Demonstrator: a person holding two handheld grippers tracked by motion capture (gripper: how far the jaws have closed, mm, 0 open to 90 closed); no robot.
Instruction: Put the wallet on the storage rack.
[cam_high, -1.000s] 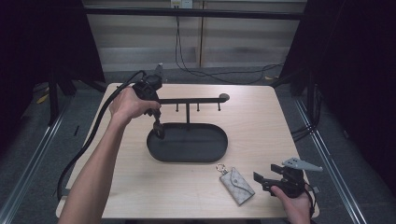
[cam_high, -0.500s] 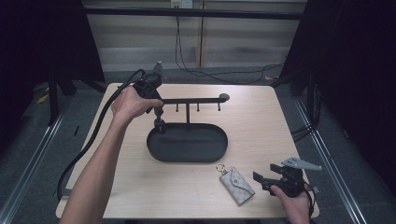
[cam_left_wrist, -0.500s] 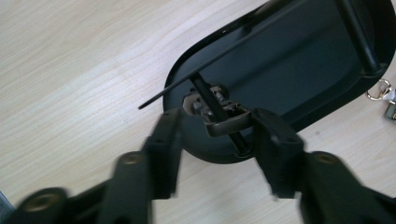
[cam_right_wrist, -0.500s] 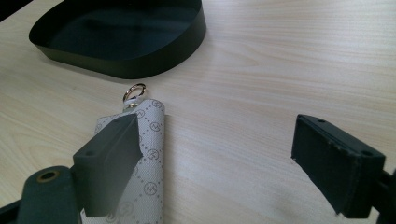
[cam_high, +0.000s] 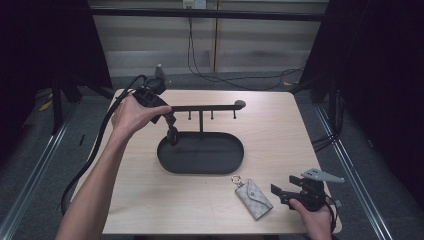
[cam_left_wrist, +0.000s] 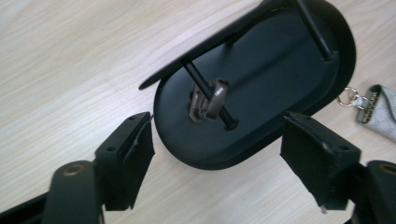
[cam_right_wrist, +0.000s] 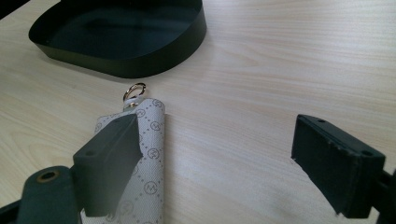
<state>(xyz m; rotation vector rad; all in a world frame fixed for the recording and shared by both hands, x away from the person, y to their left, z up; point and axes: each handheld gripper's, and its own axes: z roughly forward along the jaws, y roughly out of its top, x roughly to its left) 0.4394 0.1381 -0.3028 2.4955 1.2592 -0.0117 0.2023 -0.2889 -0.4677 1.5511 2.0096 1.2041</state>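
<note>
A black stand has an oval tray base (cam_high: 235, 161) and a horizontal bar with hooks (cam_high: 210, 107). A small dark brown item (cam_left_wrist: 208, 99) hangs on a peg near the bar's left end, over the tray (cam_left_wrist: 187, 154). My left gripper (cam_high: 167, 117) is held above that end, open, with nothing between its fingers (cam_left_wrist: 128, 163). A grey patterned key pouch (cam_high: 254, 198) with a gold ring (cam_right_wrist: 134, 91) lies flat in front of the tray. My right gripper (cam_high: 280, 192) rests just right of the pouch, open, its left finger (cam_right_wrist: 109, 158) over the pouch's edge (cam_right_wrist: 152, 144).
The wooden table (cam_high: 280, 135) ends close behind my right hand at the front right corner. A thick black cable (cam_high: 97, 145) trails from the left gripper off the table's left side. The tray's wall (cam_right_wrist: 140, 65) stands beyond the pouch.
My left hand has shifted slightly near the bar's left end. The right gripper and the pouch have not moved.
</note>
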